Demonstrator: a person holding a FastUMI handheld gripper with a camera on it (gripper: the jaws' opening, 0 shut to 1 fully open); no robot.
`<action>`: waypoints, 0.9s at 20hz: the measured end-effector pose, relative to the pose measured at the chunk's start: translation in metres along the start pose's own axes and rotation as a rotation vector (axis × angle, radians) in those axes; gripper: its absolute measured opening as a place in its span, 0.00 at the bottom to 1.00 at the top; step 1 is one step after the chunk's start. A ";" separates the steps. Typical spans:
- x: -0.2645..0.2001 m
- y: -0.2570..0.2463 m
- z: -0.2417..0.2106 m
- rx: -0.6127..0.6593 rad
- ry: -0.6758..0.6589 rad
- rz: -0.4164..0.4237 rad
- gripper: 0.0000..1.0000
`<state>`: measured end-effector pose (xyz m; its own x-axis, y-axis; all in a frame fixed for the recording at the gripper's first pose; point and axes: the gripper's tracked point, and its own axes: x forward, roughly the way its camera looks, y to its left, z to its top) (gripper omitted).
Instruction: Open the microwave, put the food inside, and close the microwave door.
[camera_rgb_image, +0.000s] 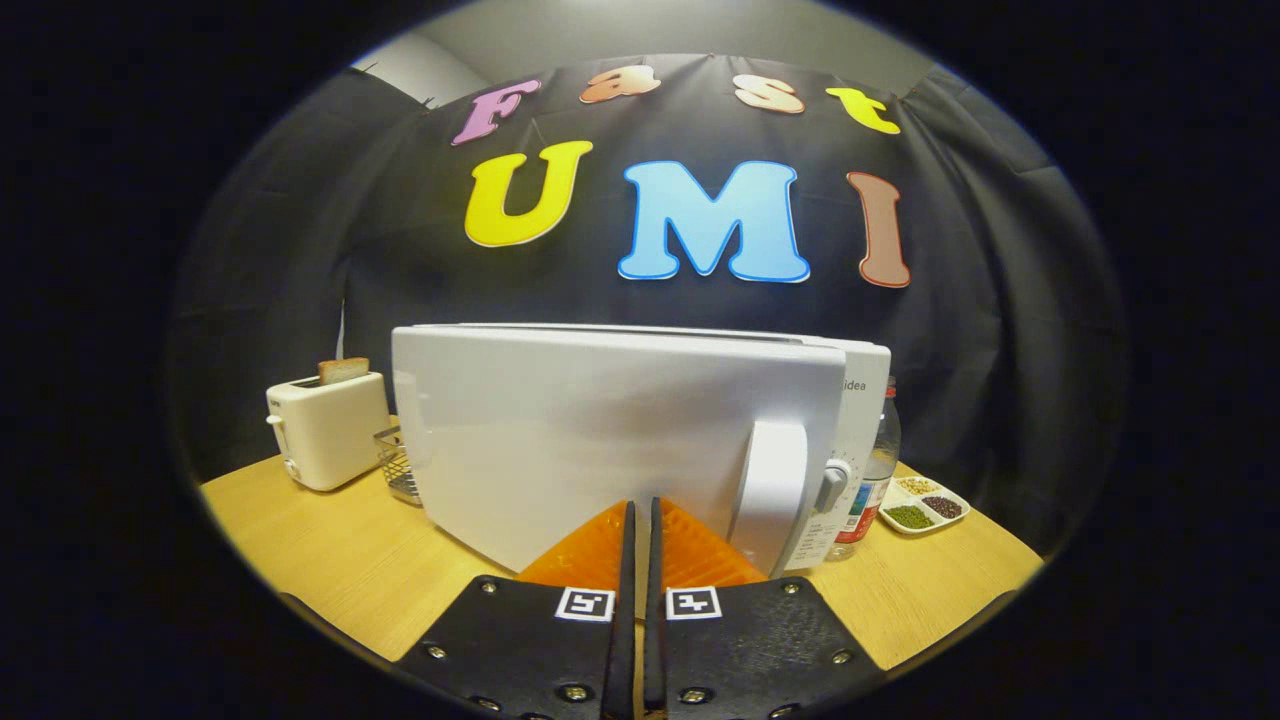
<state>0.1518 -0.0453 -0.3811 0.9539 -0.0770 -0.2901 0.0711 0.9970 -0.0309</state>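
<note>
1. Gripper view, foreground: the gripper (641, 512) is seen with its two orange fingers (590, 555) closed together, nothing held between them, only a thin dark slit left. The tips are placed against or just short of the microwave door (600, 440); contact cannot be confirmed.
2. Microwave (640, 430): a white unit is set on the wooden table (330, 570). Its door is seen swung partly outward, its white outer face turned toward the fingers. The door handle (775, 480) is found just right of the fingertips, and a control dial (833, 485) beyond it on the panel.
3. Food: a slice of toast (343, 371) is held upright in the white toaster (325, 430), well left of the microwave. Which food is meant cannot be told.
4. Other items: a wire basket (400, 465) is placed between toaster and microwave; a water bottle (880, 460) and a divided dish of beans (925, 505) are placed right of it.
5. Step judged in hand: moving the door. It is best pushed with the closed tips kept near the handle edge, far from the hinge, steadily and level, so the microwave is not shoved across the table.
</note>
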 end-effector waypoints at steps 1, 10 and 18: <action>0.009 -0.008 0.004 -0.009 -0.009 -0.028 0.05; 0.056 -0.026 0.017 -0.090 -0.043 -0.141 0.07; 0.031 -0.023 0.036 -0.036 0.007 -0.104 0.07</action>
<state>0.1903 -0.0708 -0.3549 0.9397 -0.1803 -0.2905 0.1591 0.9827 -0.0952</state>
